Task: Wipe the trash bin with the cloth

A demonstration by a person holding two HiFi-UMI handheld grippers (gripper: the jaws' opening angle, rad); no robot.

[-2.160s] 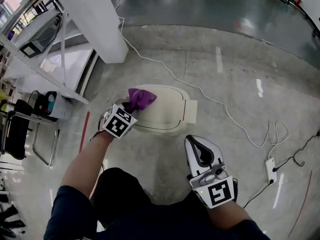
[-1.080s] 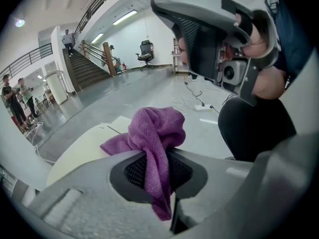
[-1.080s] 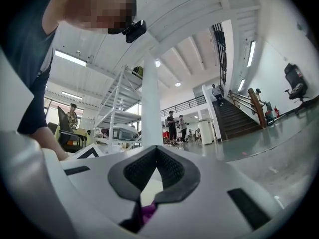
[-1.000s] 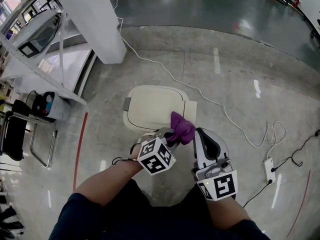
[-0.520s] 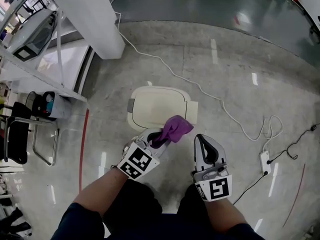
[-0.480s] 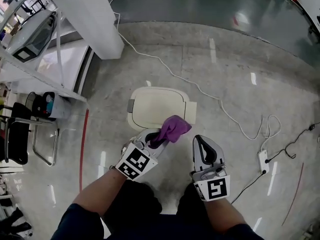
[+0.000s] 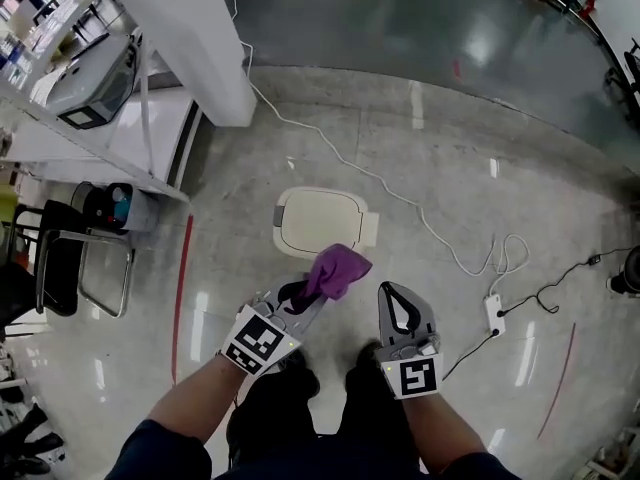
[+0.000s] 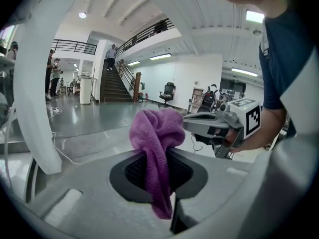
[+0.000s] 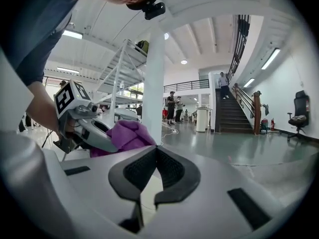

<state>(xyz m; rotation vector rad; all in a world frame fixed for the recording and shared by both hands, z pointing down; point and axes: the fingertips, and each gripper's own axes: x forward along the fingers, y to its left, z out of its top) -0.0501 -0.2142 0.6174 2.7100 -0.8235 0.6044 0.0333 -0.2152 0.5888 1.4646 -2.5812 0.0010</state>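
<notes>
A cream trash bin (image 7: 318,221) with a shut lid stands on the floor ahead of me, seen from above in the head view. My left gripper (image 7: 300,293) is shut on a crumpled purple cloth (image 7: 336,271), held up in the air between me and the bin, well above it. In the left gripper view the purple cloth (image 8: 157,153) hangs out of the shut jaws. My right gripper (image 7: 398,311) is shut and holds nothing, just right of the cloth. The right gripper view shows the cloth (image 9: 124,135) and the left gripper (image 9: 102,136) at the left.
A white pillar (image 7: 195,38) and a metal shelf rack (image 7: 85,78) stand to the left, with a black chair (image 7: 60,258) below them. A white cable (image 7: 400,193) runs across the floor to a power strip (image 7: 495,313) at the right. A red floor line (image 7: 182,288) lies left.
The left gripper carried the cloth off the bin lid, back toward me and up. The view rose, so the bin looks smaller and farther. The right gripper stayed shut beside it.
</notes>
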